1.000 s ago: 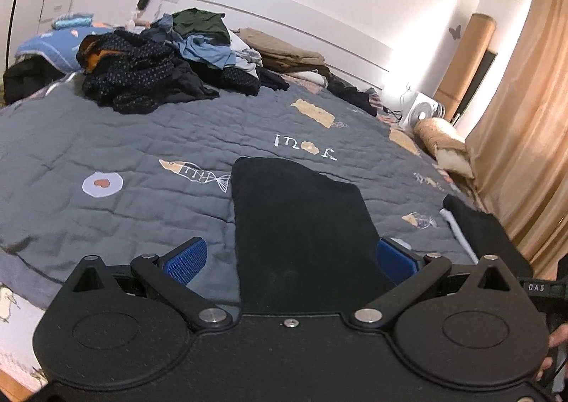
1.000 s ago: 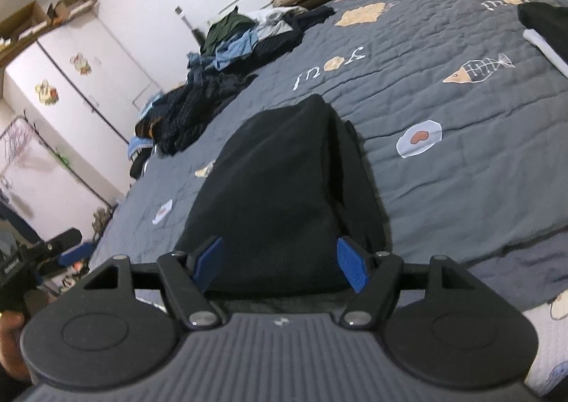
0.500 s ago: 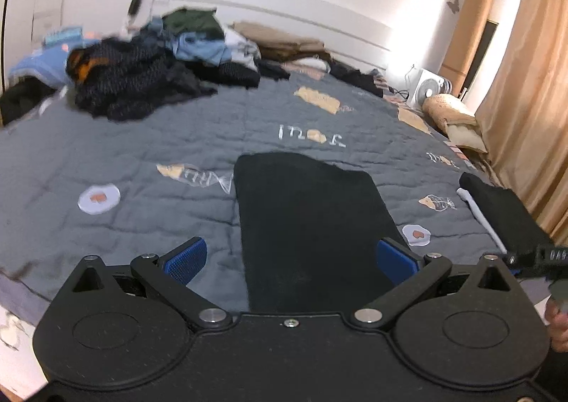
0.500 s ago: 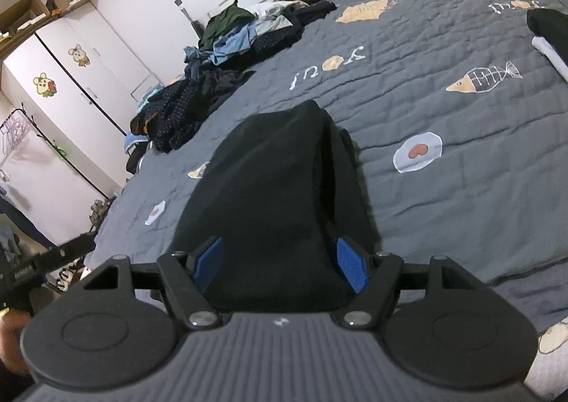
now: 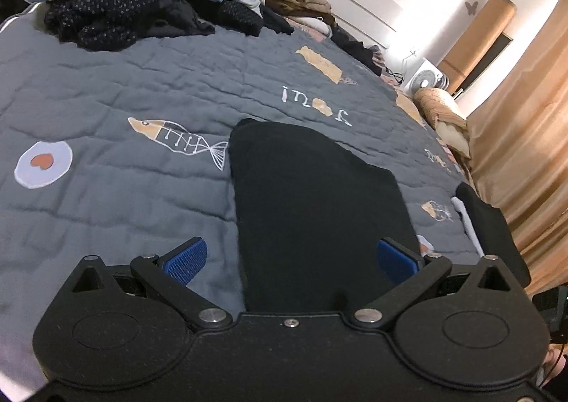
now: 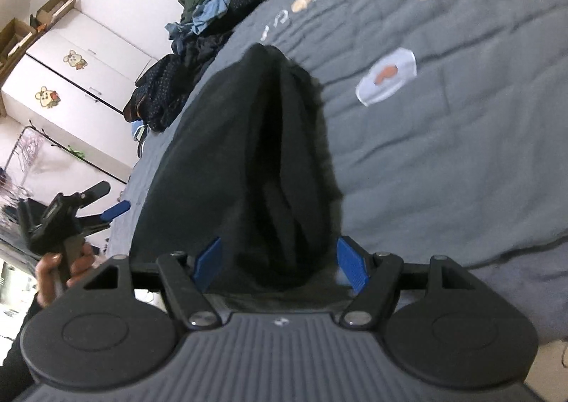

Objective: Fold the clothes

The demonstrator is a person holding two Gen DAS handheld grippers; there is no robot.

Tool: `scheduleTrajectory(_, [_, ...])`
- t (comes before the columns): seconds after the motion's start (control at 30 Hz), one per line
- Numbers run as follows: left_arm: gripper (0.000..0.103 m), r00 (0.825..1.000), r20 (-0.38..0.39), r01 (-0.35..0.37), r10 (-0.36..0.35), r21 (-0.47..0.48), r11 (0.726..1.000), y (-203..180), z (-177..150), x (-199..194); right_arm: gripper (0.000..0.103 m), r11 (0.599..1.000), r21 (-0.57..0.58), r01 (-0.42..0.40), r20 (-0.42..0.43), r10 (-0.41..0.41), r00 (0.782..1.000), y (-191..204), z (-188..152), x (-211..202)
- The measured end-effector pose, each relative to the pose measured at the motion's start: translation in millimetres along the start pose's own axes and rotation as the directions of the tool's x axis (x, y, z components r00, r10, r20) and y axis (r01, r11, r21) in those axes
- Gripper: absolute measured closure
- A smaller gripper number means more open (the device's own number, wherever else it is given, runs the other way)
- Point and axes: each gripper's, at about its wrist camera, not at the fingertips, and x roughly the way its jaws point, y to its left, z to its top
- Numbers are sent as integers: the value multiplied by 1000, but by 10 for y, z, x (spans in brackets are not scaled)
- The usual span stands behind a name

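- Garment (image 5: 316, 210): a black piece lies near the bed's (image 5: 117, 189) front edge as a long, narrow strip, its far end pointing toward the middle of the bed. It appears folded lengthwise; several layers show along its right side in the right wrist view.
- Left gripper (image 5: 289, 258): jaws stand wide, one blue pad over the bedcover just left of the garment and the other over its right edge. Nothing is clamped.
- Right gripper (image 6: 278, 263): jaws stand wide on either side of the garment's near end. Contact with the cloth cannot be confirmed.
- Work done: a folded dark stack (image 5: 493, 228) with a white layer sits at the bed's right edge, judged to be finished items.
- Work left on this piece: a crosswise fold is probably required to bring the strip down to stack size, followed by transfer to the stack.
- Work left overall: a large heap of unfolded clothes (image 5: 117, 7) covers the far left corner of the bed, well apart from the garment. The task is judged to be at an early to middle stage.
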Motion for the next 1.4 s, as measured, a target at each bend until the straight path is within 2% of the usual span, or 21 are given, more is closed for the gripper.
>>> scheduleTrajectory(0.17, [0,1000,3,17,-16,-23,1000,134,17,134,24,998,49,-31,-22,32,999,-193,108,176])
scheduleTrajectory(0.4, [0,1000,-24,13,-14,-20,1000,223,128,242,0,990,104,-100,-43,105,994,-306,225,357])
scheduleTrajectory(0.6, [0,999,-14,29,-29,-23,999,302,222,280,0,980,46,-191,-89,195,977,-127,235,376])
scheduleTrajectory(0.7, [0,999,-10,32,-32,-29,999,332,215,293,0,987,-37,-158,-138,152,979,1,220,461])
scheduleTrajectory(0.83, [0,999,-10,35,-35,-28,999,371,167,276,0,991,-11,-134,-155,131,979,-57,220,527])
scheduleTrajectory(1.1, [0,1000,-6,29,-29,-46,999,481,124,245,0,986,23,-165,-131,167,977,-73,293,635])
scheduleTrajectory(1.2, [0,1000,-3,28,-29,-43,999,481,125,229,0,977,55,-206,-168,213,962,16,320,690])
scheduleTrajectory(1.33, [0,1000,1,29,-29,-40,999,491,128,218,0,977,-27,-211,-216,200,956,170,319,709])
scheduleTrajectory(1.4, [0,1000,-4,25,-26,-42,999,501,122,244,0,979,7,-202,-217,199,956,85,329,776])
